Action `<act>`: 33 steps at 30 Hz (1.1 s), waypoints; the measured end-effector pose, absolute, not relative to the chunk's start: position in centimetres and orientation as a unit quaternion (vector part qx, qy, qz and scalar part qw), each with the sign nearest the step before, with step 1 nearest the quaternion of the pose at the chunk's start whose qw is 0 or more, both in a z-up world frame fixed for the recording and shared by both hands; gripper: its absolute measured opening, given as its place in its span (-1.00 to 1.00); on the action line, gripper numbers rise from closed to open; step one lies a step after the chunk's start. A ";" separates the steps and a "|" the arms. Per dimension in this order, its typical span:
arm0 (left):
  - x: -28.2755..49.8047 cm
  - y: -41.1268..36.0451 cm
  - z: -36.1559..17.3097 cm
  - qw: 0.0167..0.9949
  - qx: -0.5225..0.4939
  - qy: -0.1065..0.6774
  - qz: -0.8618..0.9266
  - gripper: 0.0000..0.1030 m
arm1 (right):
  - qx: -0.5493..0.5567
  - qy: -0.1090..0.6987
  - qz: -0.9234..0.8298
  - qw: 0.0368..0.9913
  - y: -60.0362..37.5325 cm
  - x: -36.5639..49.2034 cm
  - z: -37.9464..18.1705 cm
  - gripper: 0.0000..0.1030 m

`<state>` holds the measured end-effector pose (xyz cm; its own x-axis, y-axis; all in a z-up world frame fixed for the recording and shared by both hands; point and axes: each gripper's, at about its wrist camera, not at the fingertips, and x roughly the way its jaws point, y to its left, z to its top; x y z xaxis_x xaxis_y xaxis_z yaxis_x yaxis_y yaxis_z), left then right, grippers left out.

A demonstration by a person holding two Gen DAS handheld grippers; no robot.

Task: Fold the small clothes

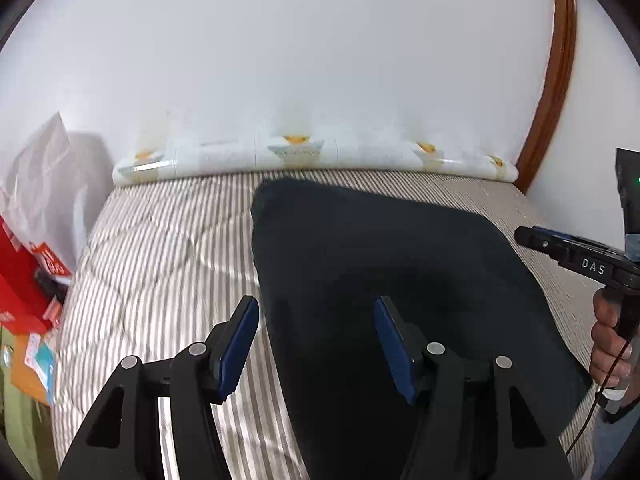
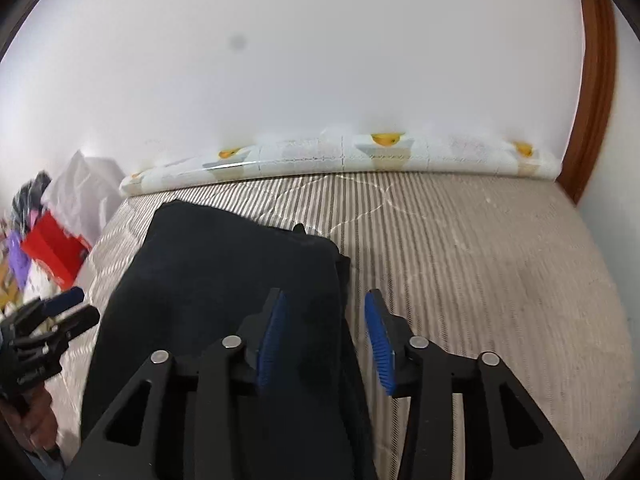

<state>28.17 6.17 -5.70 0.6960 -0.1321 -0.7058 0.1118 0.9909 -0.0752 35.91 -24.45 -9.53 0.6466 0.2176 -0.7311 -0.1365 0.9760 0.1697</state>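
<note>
From your left wrist view, the left hand-held gripper (image 1: 316,344) hangs open, empty, over the near left edge of the dark garment (image 1: 400,280), which lies flat on the striped bed (image 1: 160,248). From your right wrist view, the right hand-held gripper (image 2: 324,340) is open too, straddling the garment's right edge (image 2: 340,280), where layers look stacked. It's likely soft, light and floppy, so pinch every layer at an edge or corner.

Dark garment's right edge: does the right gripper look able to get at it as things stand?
Probably yes. The right gripper is open, its fingers straddling the dark garment edge on the striped bedcover, with nothing between them.
</note>
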 end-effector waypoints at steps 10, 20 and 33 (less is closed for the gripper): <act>31.2 5.6 -8.5 0.916 -0.017 0.394 -0.073 0.12 | 0.126 0.447 0.107 0.879 -23.9 40.8 -12.3 -0.55; 31.8 6.6 -9.4 0.910 -0.041 0.404 -0.084 0.18 | 0.126 0.422 0.116 0.890 -24.2 41.3 -12.4 -0.81; 31.3 6.5 -8.9 0.910 -0.030 0.408 -0.075 0.18 | 0.090 0.395 0.056 0.913 -23.9 41.8 -11.9 -0.93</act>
<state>31.32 6.53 -8.89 0.6562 -0.1616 -0.7371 0.1123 0.9868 -0.1163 41.83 -23.86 -11.86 0.6823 0.1735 -0.7102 -0.0314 0.9775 0.2086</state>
